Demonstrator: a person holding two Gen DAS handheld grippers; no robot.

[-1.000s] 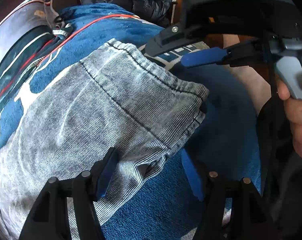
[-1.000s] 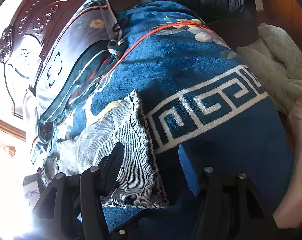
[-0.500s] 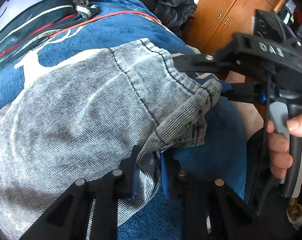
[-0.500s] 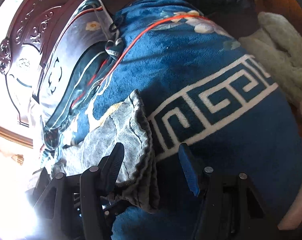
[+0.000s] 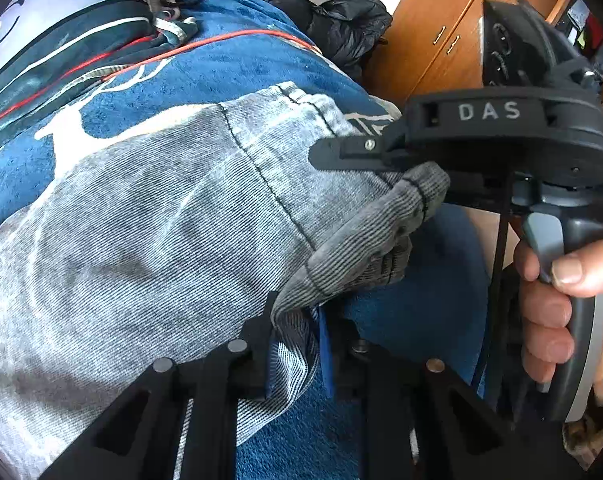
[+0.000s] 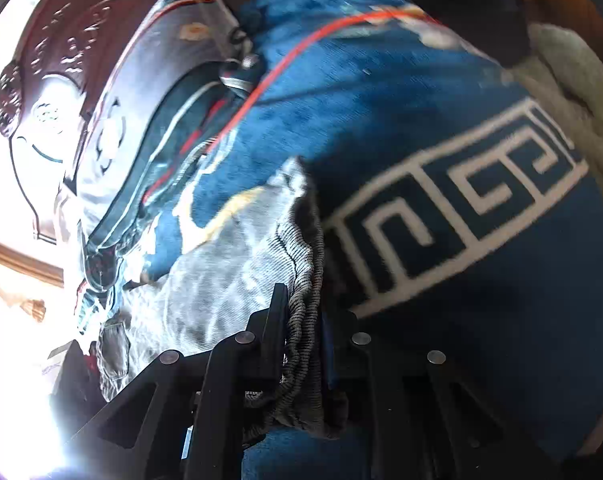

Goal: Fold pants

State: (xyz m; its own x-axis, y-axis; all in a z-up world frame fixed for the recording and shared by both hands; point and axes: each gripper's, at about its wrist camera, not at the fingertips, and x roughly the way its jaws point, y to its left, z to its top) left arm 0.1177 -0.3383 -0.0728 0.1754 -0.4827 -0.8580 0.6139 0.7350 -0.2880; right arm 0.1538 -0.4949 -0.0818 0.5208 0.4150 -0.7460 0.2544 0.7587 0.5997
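Note:
Grey washed denim pants (image 5: 149, 232) lie on a blue blanket (image 5: 229, 64) spread over a bed. My left gripper (image 5: 297, 344) is shut on the near corner of the leg hem, with cloth pinched between its black fingers. My right gripper (image 6: 303, 344) is shut on the other hem corner of the pants (image 6: 229, 276), bunched denim between its fingers. In the left wrist view the right gripper's body (image 5: 489, 136) sits over the hem at right, held by a hand (image 5: 561, 308).
The blanket (image 6: 441, 128) has a white key-pattern border (image 6: 453, 224). A carved wooden headboard (image 6: 61, 56) and pillow stand at the far end. Dark clothes (image 5: 333, 12) are piled beyond the bed, near wooden cabinets (image 5: 453, 36). A pale fleece (image 6: 573, 92) lies at right.
Both grippers went from open around the hem to shut on it. The hem corners have bunched and lifted slightly off the blanket.

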